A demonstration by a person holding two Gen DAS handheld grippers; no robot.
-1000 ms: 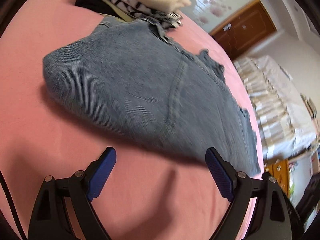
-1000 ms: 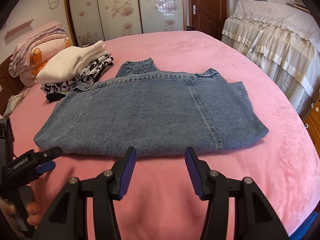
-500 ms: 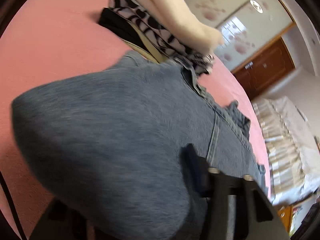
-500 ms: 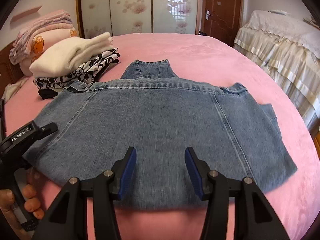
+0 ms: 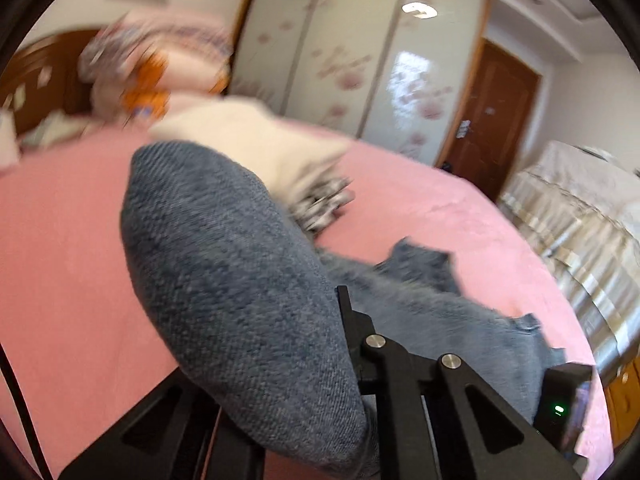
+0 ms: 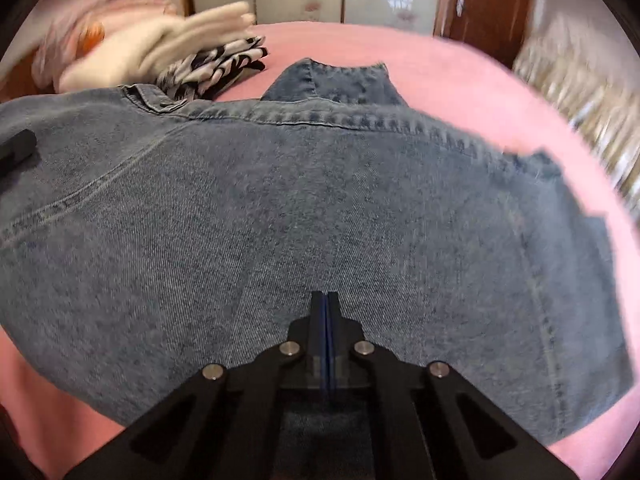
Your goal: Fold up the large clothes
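Observation:
A folded blue denim jacket (image 6: 320,208) lies on the pink bed (image 6: 460,80). My right gripper (image 6: 326,300) is shut on the jacket's near edge, its blue pads pressed together. In the left wrist view the jacket's left end (image 5: 240,300) is lifted in a bulge that covers most of my left gripper (image 5: 340,308); one black finger (image 5: 348,320) shows against the cloth, and the jaws look closed on it. The tip of the left gripper also shows in the right wrist view (image 6: 16,148) at the jacket's left edge.
A stack of folded clothes (image 6: 208,60), cream on top of a black-and-white print, sits beyond the jacket's left shoulder. Pink bedding (image 5: 160,68) lies by the wooden headboard. A second bed with a cream frilled cover (image 5: 580,208) stands to the right.
Both grippers moved forward onto the jacket's near edge and closed on it. The left end of the jacket has been lifted off the bed.

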